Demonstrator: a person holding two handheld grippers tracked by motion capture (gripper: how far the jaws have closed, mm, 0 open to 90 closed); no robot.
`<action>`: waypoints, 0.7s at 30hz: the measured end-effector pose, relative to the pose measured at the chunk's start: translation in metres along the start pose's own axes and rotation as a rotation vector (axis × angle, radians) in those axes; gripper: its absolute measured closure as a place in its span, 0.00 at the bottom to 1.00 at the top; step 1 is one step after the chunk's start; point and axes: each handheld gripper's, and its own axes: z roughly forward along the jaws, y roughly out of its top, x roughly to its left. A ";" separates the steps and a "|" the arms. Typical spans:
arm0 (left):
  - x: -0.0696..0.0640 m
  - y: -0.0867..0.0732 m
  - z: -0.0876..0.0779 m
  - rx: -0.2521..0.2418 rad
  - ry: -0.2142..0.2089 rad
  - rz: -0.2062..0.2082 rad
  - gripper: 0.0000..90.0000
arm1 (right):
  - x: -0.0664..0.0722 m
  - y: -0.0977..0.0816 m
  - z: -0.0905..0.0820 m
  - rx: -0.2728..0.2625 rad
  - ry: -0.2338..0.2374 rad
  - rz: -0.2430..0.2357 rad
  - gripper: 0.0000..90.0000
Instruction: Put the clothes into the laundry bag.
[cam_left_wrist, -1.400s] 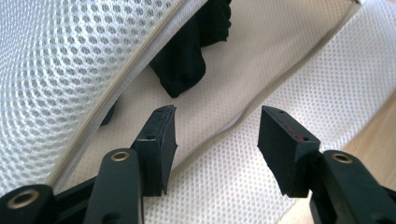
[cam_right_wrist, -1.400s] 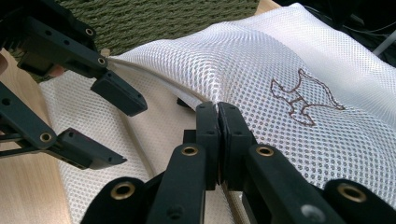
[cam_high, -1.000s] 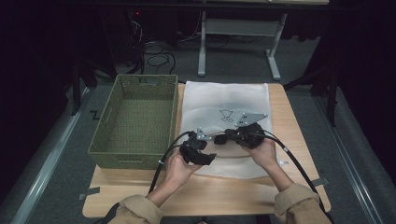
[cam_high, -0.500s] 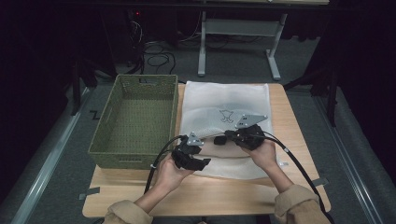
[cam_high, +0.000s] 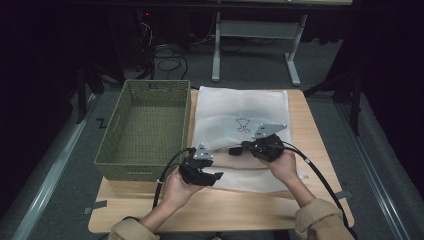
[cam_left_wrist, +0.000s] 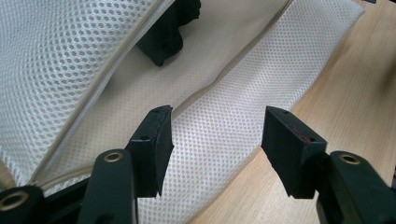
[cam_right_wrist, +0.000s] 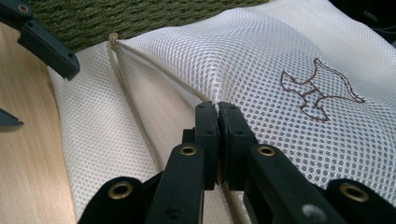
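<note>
Two grippers work a white mesh bag (cam_high: 240, 135) lying beside the green basket (cam_high: 145, 127), its long axis running away from the person. Left gripper (cam_high: 216, 176), jaws wide apart, has withdrawn toward the bag's near edge. Right gripper (cam_right_wrist: 217, 114) stays clamped on the bag's zipper edge.

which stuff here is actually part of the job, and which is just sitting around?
In the job:
- white mesh bag, zipper edge lifted open
- right gripper, fingers shut on the bag's upper edge
- left gripper, open, at the bag's lower edge

Lying about:
- green woven basket, beside the bag, nothing in it
- cables on the floor
- metal table legs behind
</note>
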 end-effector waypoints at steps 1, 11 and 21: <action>0.001 -0.001 -0.001 -0.007 -0.002 -0.002 0.48 | 0.000 0.000 0.000 -0.001 -0.001 -0.007 0.98; 0.001 -0.011 -0.011 -0.042 -0.021 -0.009 0.47 | 0.000 -0.003 0.002 0.010 0.006 -0.013 0.98; 0.005 -0.025 -0.017 -0.066 -0.037 -0.018 0.46 | 0.001 -0.008 0.008 0.028 0.018 0.002 0.98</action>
